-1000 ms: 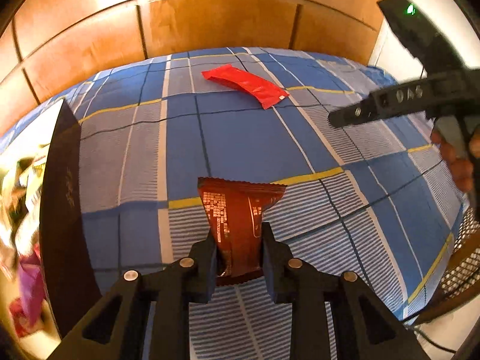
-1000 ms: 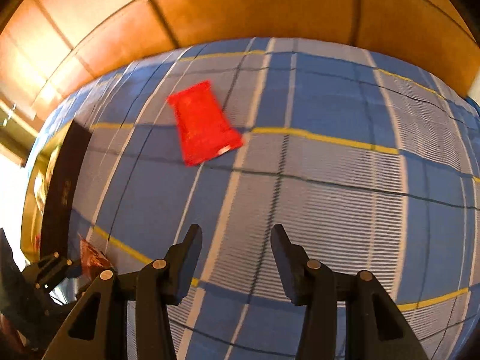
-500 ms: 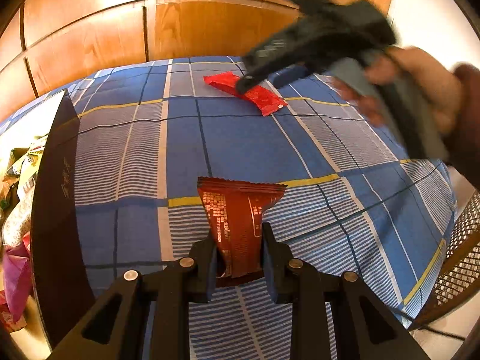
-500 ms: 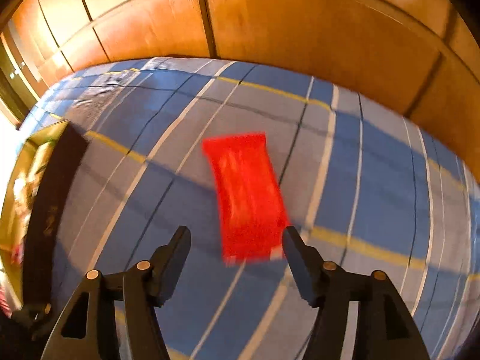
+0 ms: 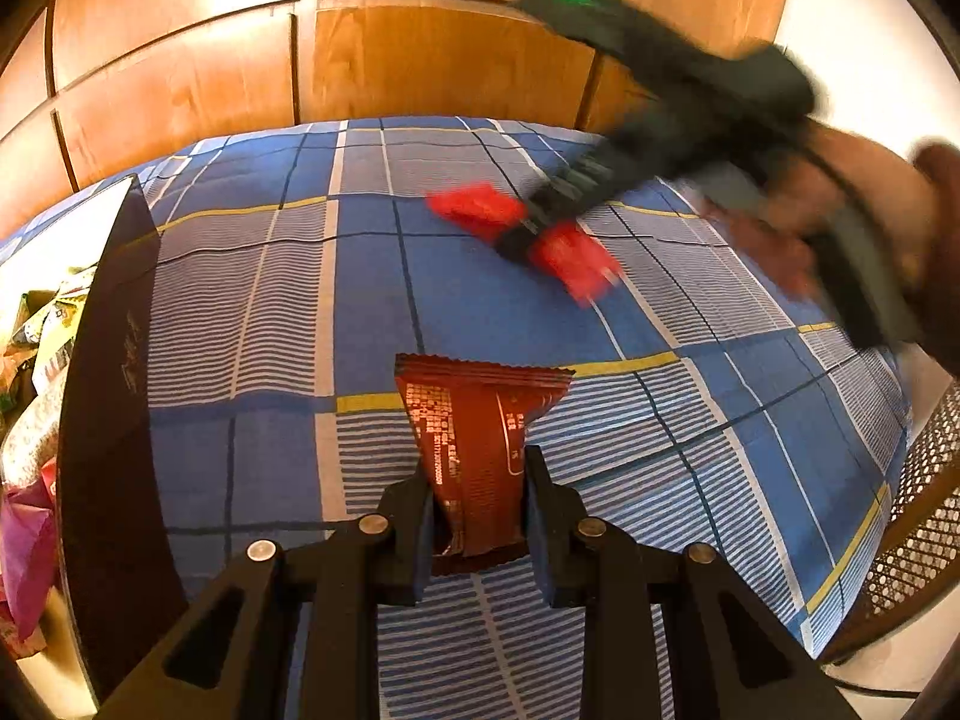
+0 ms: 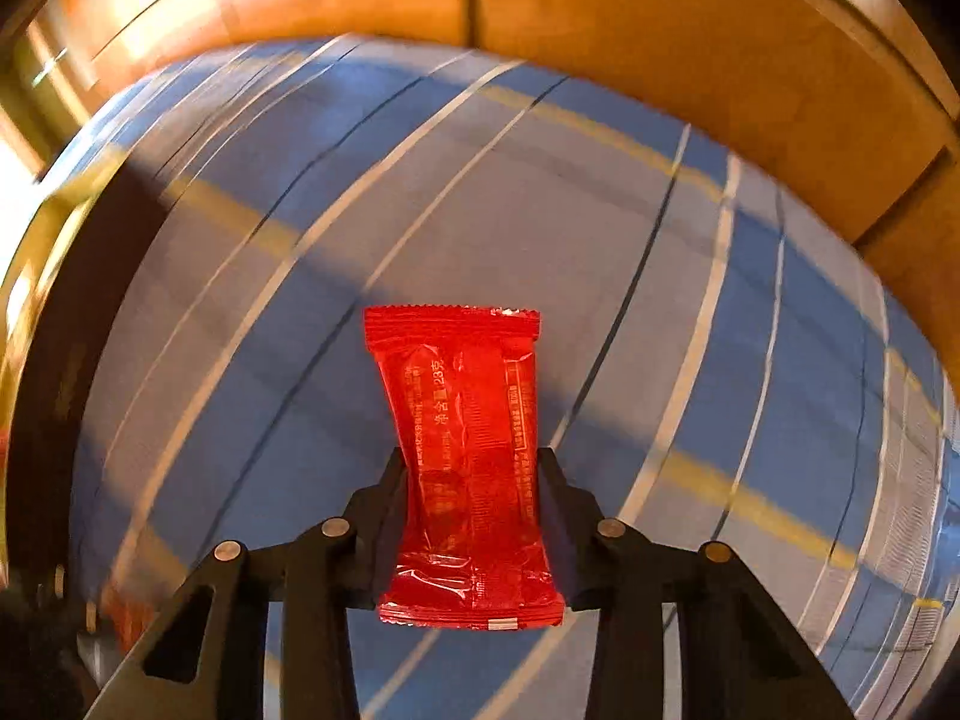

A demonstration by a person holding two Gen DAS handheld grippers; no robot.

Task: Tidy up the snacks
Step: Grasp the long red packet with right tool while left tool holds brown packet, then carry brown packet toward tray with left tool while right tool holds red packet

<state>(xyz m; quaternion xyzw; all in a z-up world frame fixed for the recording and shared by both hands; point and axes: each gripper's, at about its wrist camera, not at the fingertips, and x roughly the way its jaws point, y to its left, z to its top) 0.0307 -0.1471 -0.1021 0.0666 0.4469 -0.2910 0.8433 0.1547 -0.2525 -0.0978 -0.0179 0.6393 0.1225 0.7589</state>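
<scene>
My left gripper (image 5: 477,480) is shut on a dark red snack packet (image 5: 474,420), held upright above the blue checked cloth (image 5: 252,312). Farther back on the cloth lies a bright red packet (image 5: 474,207). The right gripper (image 5: 540,222), blurred and held by a person's hand (image 5: 858,210), reaches down onto it. In the right wrist view the bright red packet (image 6: 456,384) sits between the fingers of my right gripper (image 6: 471,468). The jaws are closing and the pads pinch its waist.
A dark box (image 5: 114,390) with several snack bags (image 5: 36,324) inside stands at the left edge of the cloth, also seen as the box (image 6: 66,324). A mesh basket (image 5: 918,528) sits at the right. Wooden panels (image 5: 420,60) rise behind.
The right gripper swung in from the right over the bright red packet, came down and closed around it. The left gripper kept still with its dark red packet.
</scene>
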